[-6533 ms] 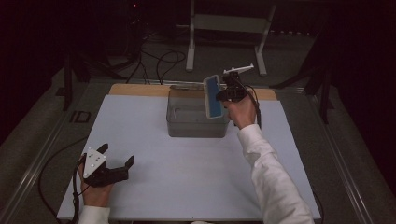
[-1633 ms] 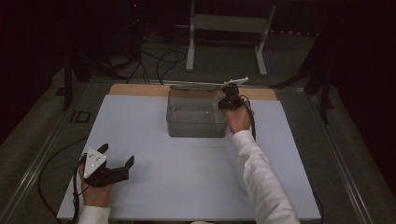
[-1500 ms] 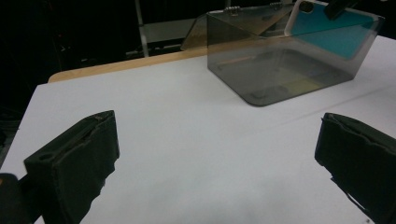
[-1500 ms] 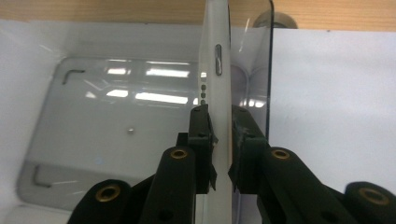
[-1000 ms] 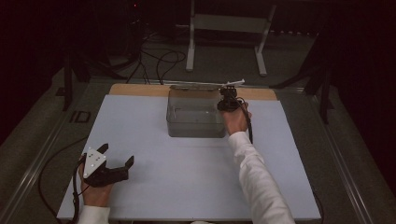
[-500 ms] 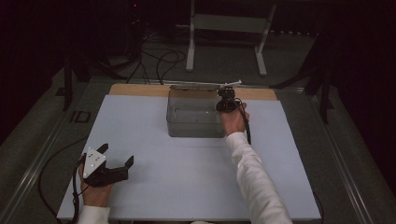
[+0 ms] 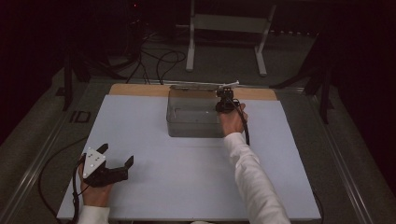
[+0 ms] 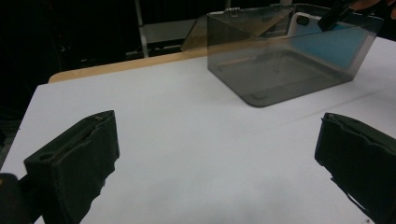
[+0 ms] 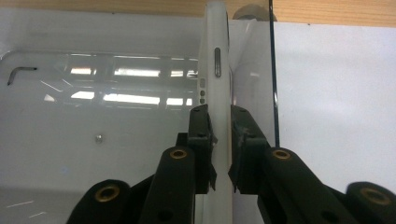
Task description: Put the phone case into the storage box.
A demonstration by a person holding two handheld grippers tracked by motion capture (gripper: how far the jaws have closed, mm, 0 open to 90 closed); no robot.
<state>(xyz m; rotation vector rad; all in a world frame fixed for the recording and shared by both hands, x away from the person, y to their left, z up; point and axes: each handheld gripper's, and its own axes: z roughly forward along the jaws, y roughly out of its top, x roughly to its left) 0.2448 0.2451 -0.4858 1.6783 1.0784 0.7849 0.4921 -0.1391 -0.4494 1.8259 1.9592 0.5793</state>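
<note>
A smoked clear plastic box (image 7: 187, 128) stands at the back middle of the white table top, its lid (image 7: 201, 86) swung open behind it. My right gripper (image 7: 225, 100) reaches down into the box at its right end. Its jaws are shut on a slim white-edged phone (image 9: 217, 70), seen edge-on and upright beside the box's right wall. Through the box (image 8: 261, 79) the phone's blue face (image 8: 327, 46) shows. My left gripper (image 7: 116, 154) rests at the front left of the table, open, with nothing between its wide-set jaws (image 8: 217, 135).
The white sheet (image 7: 187, 182) covers most of the table, with a wooden strip (image 7: 135, 89) along its back edge. A small dark L-shaped piece (image 9: 21, 72) lies at the box's left end. Cables and a metal stand (image 7: 224, 28) sit on the floor behind.
Since the oldest frame my right gripper has lowered the phone from above the box down into its right end. Over the last second nothing has visibly moved; the left gripper has stayed put.
</note>
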